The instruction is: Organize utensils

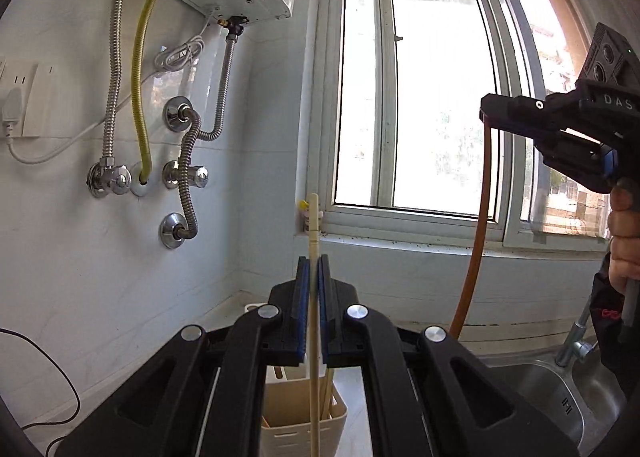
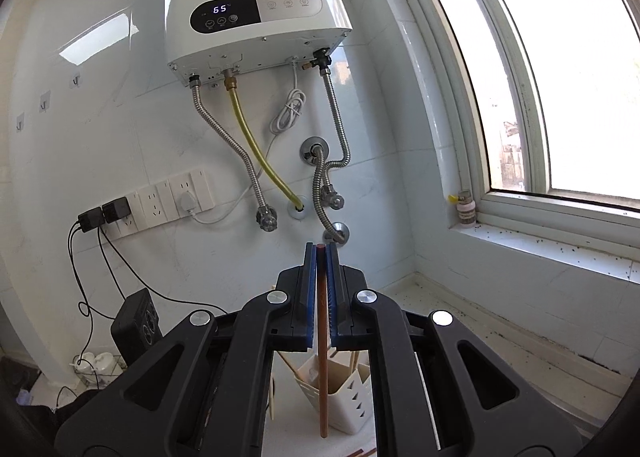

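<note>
My left gripper (image 1: 314,261) is shut on a pale wooden chopstick (image 1: 313,241), held upright above a cream utensil holder (image 1: 304,421) that has other chopsticks in it. My right gripper (image 2: 321,251) is shut on a reddish-brown chopstick (image 2: 322,377), also upright, hanging down in front of the white slotted utensil holder (image 2: 352,397). The right gripper also shows in the left wrist view (image 1: 486,113) at the upper right, with its brown chopstick (image 1: 478,225) hanging below it.
A water heater (image 2: 256,5) with metal hoses hangs on the tiled wall. A window (image 1: 420,89) and sill lie to the right. A steel sink (image 1: 560,397) with a tap is at the lower right. Wall sockets (image 2: 160,201) and cables are on the left.
</note>
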Demonstrator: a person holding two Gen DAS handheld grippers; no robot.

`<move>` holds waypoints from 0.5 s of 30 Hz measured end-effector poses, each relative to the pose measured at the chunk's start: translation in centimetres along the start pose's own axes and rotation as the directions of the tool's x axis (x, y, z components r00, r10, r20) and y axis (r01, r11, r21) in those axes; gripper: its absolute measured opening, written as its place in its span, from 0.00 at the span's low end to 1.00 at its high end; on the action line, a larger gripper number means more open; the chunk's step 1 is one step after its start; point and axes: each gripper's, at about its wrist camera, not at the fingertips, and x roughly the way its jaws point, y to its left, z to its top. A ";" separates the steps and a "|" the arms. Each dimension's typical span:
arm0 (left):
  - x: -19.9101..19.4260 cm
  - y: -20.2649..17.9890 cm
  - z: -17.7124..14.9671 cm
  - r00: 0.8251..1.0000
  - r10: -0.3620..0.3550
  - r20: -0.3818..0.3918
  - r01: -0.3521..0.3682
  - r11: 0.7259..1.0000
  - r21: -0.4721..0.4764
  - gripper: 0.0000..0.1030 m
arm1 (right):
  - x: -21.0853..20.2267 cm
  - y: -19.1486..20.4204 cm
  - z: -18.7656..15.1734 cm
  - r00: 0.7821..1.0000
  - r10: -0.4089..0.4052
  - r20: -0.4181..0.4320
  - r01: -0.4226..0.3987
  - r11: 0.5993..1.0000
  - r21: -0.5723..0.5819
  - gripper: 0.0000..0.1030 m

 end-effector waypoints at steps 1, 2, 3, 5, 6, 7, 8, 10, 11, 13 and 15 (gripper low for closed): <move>-0.1 0.2 0.1 1.000 0.011 0.028 -0.011 1.000 -0.005 0.04 | 0.6 0.2 0.3 1.000 0.007 0.003 -0.007 1.000 -0.004 0.05; 0.0 0.4 0.3 0.998 0.029 0.063 -0.028 0.999 -0.016 0.04 | 1.1 0.3 0.6 1.000 0.011 0.006 -0.011 1.000 -0.009 0.05; 0.0 0.6 0.5 0.995 0.043 0.092 -0.041 0.999 -0.028 0.04 | 1.6 0.4 0.8 1.000 0.012 0.010 -0.012 1.000 -0.016 0.05; 0.1 0.9 0.7 0.985 0.090 0.146 -0.085 0.995 -0.045 0.04 | 2.7 0.6 1.1 1.000 -0.001 0.017 0.001 0.999 -0.037 0.05; 0.2 0.9 0.7 0.980 0.104 0.171 -0.097 0.994 -0.046 0.04 | 3.3 0.6 1.3 1.000 -0.010 0.018 0.011 0.999 -0.044 0.05; 0.2 0.9 0.7 0.973 0.119 0.199 -0.112 0.993 -0.047 0.04 | 4.0 0.6 1.3 1.000 -0.013 0.015 0.014 0.999 -0.048 0.05; 0.3 0.8 0.7 0.967 0.129 0.220 -0.121 0.991 -0.047 0.04 | 4.5 0.5 1.4 1.000 -0.014 0.012 0.015 0.999 -0.047 0.05; 0.4 0.4 0.5 0.956 0.150 0.253 -0.144 0.989 -0.041 0.04 | 5.5 0.1 1.5 1.000 -0.008 0.009 0.009 0.999 -0.034 0.05; 0.4 0.1 0.2 0.947 0.164 0.276 -0.162 0.986 -0.031 0.04 | 6.0 -0.1 1.5 1.000 -0.004 0.008 0.004 1.000 -0.027 0.05; 0.4 -0.5 -0.3 0.932 0.190 0.309 -0.196 0.981 -0.012 0.04 | 6.9 -0.2 1.4 1.000 -0.004 0.000 0.004 0.999 -0.032 0.05; 0.5 -0.9 -0.9 0.922 0.205 0.327 -0.219 0.976 0.005 0.04 | 7.7 -0.3 1.2 1.000 -0.015 -0.015 0.014 0.999 -0.052 0.05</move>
